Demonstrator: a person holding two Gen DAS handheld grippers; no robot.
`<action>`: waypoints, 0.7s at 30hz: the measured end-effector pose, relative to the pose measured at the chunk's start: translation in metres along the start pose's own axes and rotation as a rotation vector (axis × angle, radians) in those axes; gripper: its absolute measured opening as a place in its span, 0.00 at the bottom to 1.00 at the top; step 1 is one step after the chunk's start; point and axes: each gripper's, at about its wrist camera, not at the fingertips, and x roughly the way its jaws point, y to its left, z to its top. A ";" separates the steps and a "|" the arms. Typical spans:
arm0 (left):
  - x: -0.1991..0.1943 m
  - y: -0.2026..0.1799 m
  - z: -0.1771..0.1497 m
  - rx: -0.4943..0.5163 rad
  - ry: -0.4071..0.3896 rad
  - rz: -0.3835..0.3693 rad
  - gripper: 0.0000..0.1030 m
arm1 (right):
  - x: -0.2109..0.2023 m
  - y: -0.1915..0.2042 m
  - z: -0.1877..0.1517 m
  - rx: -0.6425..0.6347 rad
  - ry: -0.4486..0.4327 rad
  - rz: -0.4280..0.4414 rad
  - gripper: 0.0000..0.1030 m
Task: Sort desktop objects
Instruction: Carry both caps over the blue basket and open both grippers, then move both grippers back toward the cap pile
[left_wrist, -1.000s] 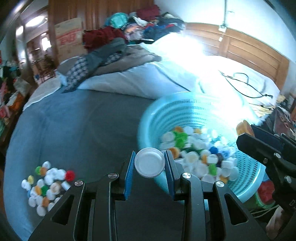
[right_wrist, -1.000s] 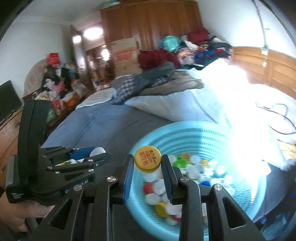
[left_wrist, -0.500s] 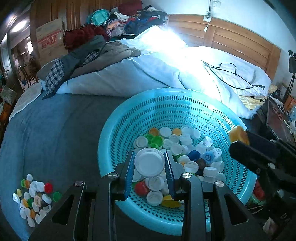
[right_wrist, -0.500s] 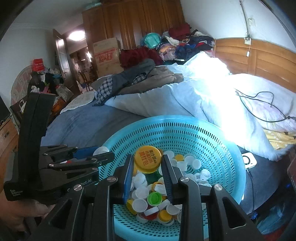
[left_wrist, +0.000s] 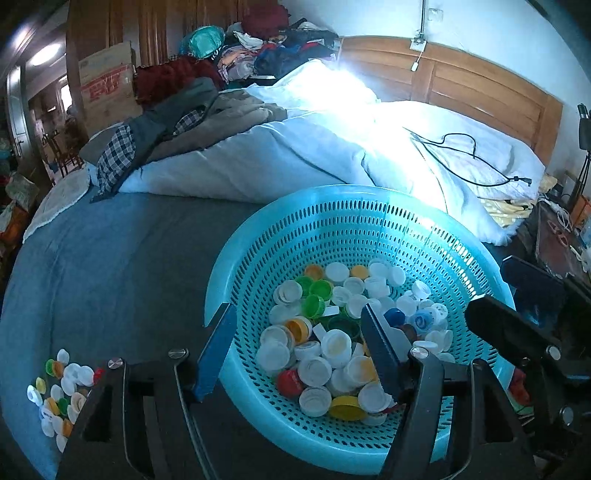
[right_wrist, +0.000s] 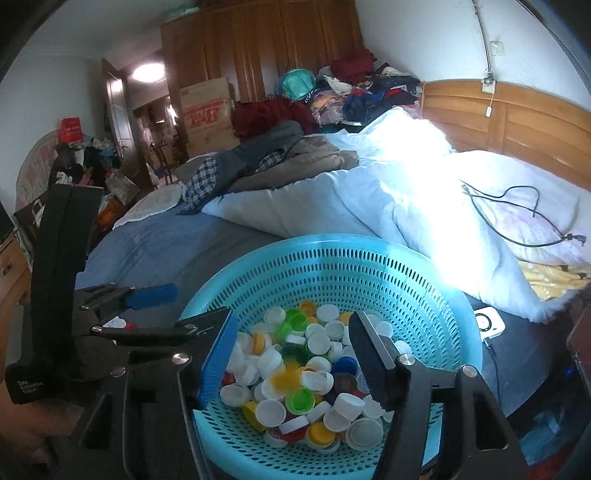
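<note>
- Left gripper (left_wrist: 295, 350) and right gripper (right_wrist: 291, 358): jaws opening, empty, above the bottle caps (left_wrist: 332, 347).
- Caps: round plastic, heaped in perforated turquoise basket (left_wrist: 332, 221) on the bed's near edge.

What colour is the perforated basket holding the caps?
Turquoise basket, clearest in the right wrist view.

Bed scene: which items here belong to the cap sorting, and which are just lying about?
Part of the job:
- turquoise basket of bottle caps
- loose caps on the blue sheet
- left gripper and right gripper, jaws opening, nothing between them

Lying about:
- white duvet
- clothes heap
- black cable
- cardboard box
</note>
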 end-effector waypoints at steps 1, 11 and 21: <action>-0.001 0.002 0.000 -0.002 -0.001 0.000 0.62 | -0.001 0.001 0.000 0.000 -0.001 0.001 0.66; -0.039 0.135 -0.092 -0.169 -0.023 0.055 0.62 | 0.004 0.050 -0.033 -0.082 0.066 0.111 0.72; -0.064 0.302 -0.240 -0.524 0.024 0.180 0.62 | 0.031 0.118 -0.081 -0.177 0.186 0.235 0.72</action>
